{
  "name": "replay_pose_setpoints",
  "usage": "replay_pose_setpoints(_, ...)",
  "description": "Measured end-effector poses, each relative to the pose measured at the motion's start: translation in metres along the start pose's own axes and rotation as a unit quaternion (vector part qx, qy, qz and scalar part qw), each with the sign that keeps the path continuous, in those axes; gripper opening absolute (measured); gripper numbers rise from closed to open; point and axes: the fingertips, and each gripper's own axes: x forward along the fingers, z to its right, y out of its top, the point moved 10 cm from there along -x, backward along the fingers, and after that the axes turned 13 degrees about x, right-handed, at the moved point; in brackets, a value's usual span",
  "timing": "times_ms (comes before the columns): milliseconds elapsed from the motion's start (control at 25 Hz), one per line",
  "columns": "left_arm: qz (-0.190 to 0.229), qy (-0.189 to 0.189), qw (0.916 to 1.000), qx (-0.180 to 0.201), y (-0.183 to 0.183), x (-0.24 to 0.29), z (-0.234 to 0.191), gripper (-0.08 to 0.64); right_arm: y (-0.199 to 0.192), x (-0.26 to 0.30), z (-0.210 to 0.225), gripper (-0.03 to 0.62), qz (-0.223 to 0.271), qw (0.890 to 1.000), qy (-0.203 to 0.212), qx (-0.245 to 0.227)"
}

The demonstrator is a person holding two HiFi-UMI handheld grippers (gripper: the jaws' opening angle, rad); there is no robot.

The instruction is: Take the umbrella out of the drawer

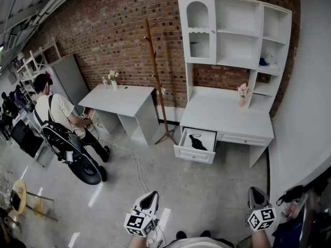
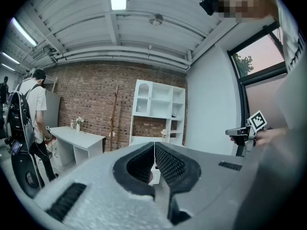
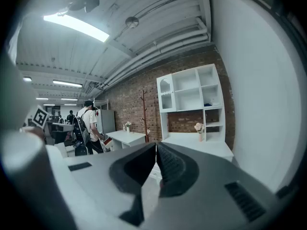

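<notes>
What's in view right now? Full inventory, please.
drawer: 1, white, open, under hutch desk
umbrella: 1, black, inside drawer
hutch desk: 1, white, right side
coat stand: 1, brown, between desks
plain desk: 1, white, left of coat stand
flower vases: 2, pale, one per desk
person: 1, white shirt, far left
cable: 1, white, on floor
left gripper: 1, grey, shut, empty, bottom centre
right gripper: 1, grey, shut, empty, bottom right

The black umbrella in the open white desk drawer is too tiny for detail, and that blue thing on the white shelf unit? Can't tell what it is.
</notes>
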Motion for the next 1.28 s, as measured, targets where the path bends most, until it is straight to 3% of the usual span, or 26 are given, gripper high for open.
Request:
replay_pose_setpoints(800, 0.004, -0.014, 0.9999, 0.002, 0.0, -0.006, -0.002, 0.026, 0.001, -0.006, -0.012, 0.031, 0.013, 1.0, -0.002, 0.019)
replay_pose_setpoints(1280, 0.005, -0.028, 0.9996, -0.008, -0.016, -0.021, -0.016, 0.026, -0.009, -0.015, -0.038, 0.032, 0.016, 1.0, -0.012, 0.003)
